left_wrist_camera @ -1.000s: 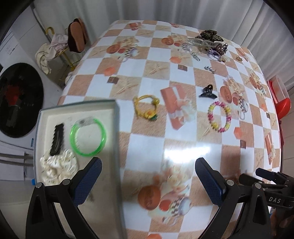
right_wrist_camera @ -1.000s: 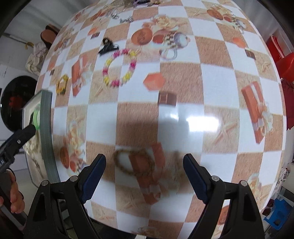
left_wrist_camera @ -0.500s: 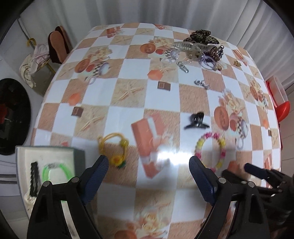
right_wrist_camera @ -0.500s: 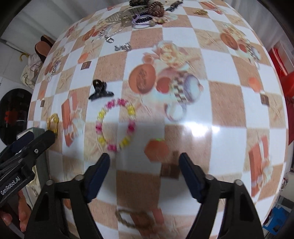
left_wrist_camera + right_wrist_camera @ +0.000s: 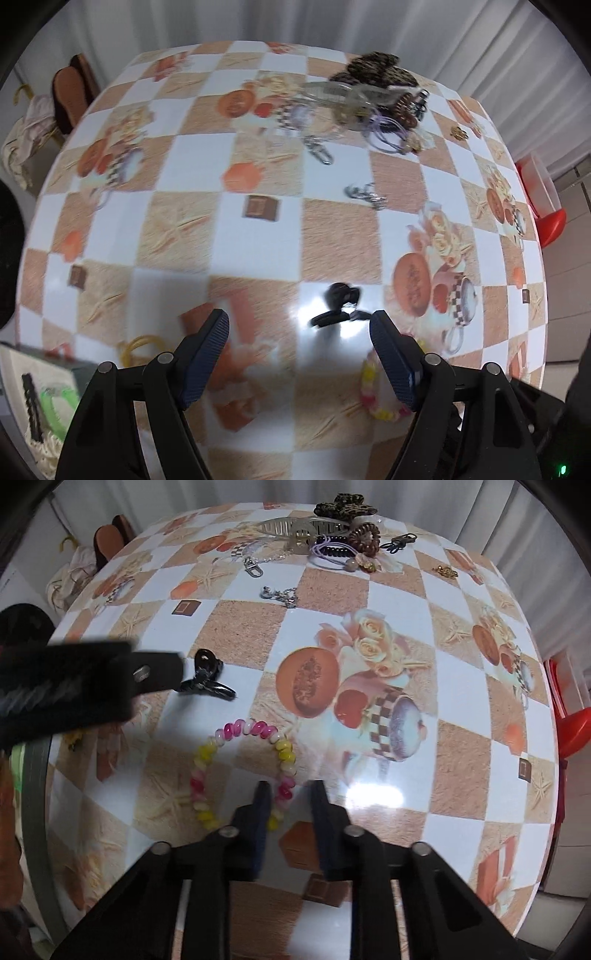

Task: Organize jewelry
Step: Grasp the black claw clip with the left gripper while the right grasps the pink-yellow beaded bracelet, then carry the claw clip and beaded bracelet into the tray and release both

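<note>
We are at the pick-up step on both sides. Our right gripper [image 5: 286,794] has its fingers drawn narrow around one side of the pink-and-yellow bead bracelet [image 5: 240,771], which lies flat on the table [image 5: 480,768]; whether they already pinch the beads we cannot tell. Our left gripper [image 5: 299,328] has its fingers spread wide, just short of the black claw clip [image 5: 338,304], with nothing between them.

Next, we judge, the right fingers need to finish closing on the beads and lift, and the left needs to come forward over the clip before closing, then both carry to the tray [image 5: 55,365] at the left edge.

Counted: one bead bracelet, one black claw clip, one yellow bracelet [image 5: 142,347], one small silver chain [image 5: 280,594], one green bangle [image 5: 59,402] and one black hair clip [image 5: 31,406] in the tray, and a tangled pile of hair accessories [image 5: 332,531] at the far edge, too jumbled to count
</note>
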`<state>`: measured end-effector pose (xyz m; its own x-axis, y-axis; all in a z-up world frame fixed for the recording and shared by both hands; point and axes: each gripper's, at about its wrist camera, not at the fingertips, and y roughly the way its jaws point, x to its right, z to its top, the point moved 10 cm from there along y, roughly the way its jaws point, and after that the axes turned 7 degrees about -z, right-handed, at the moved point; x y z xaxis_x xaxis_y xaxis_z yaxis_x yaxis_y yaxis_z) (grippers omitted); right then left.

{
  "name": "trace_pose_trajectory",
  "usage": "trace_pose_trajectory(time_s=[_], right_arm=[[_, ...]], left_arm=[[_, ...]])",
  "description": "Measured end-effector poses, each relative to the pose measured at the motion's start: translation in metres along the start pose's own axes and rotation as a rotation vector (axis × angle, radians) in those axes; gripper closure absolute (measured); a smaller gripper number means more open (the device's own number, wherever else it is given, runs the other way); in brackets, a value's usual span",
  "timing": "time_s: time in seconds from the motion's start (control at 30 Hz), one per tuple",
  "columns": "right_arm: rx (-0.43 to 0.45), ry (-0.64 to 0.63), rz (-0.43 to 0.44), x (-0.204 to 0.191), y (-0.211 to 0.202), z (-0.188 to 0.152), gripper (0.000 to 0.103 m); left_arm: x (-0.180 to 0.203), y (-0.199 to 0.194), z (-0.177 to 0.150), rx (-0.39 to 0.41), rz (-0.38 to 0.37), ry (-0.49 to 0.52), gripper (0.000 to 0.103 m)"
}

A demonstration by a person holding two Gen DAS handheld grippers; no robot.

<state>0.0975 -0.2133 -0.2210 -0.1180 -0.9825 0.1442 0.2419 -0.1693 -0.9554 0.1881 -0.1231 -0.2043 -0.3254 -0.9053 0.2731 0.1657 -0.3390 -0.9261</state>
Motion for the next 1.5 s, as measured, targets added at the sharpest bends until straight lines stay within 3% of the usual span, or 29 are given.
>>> trace_pose_trajectory(time_s=[0.07, 0.13, 0.23, 0.3, 0.33, 0.43, 0.83, 1.5], right_arm=[[-0.004, 0.01, 0.0, 0.007, 0.0, -0.001, 0.093], [-0.01, 0.029, 0.009, 0.013, 0.0, -0.004, 0.093], [-0.015, 0.048, 0.015, 0.022, -0.002, -0.009, 0.094], [-0.016, 0.05, 0.019, 0.023, -0.001, -0.008, 0.094], [-0.018, 0.054, 0.022, 0.024, -0.001, -0.008, 0.094], [-0.027, 0.072, 0.04, 0.025, -0.002, -0.01, 0.094], [-0.094, 0.229, 0.232, 0.029, -0.013, -0.023, 0.094], [-0.093, 0.219, 0.249, 0.006, -0.061, -0.037, 0.094]], left_arm=[[0.006, 0.01, 0.003, -0.011, -0.002, 0.005, 0.019], [0.01, 0.017, 0.006, -0.02, -0.005, 0.008, 0.031], [0.016, 0.028, 0.007, -0.041, -0.004, 0.018, 0.036], [0.018, 0.031, 0.007, -0.041, 0.02, 0.036, 0.045], [0.02, 0.031, 0.007, -0.039, 0.024, 0.048, 0.06], [0.023, 0.031, 0.008, -0.037, 0.028, 0.071, 0.081], [0.023, -0.009, -0.015, 0.008, -0.036, 0.062, 0.081], [-0.022, -0.103, -0.102, 0.06, -0.028, -0.041, 0.081]])
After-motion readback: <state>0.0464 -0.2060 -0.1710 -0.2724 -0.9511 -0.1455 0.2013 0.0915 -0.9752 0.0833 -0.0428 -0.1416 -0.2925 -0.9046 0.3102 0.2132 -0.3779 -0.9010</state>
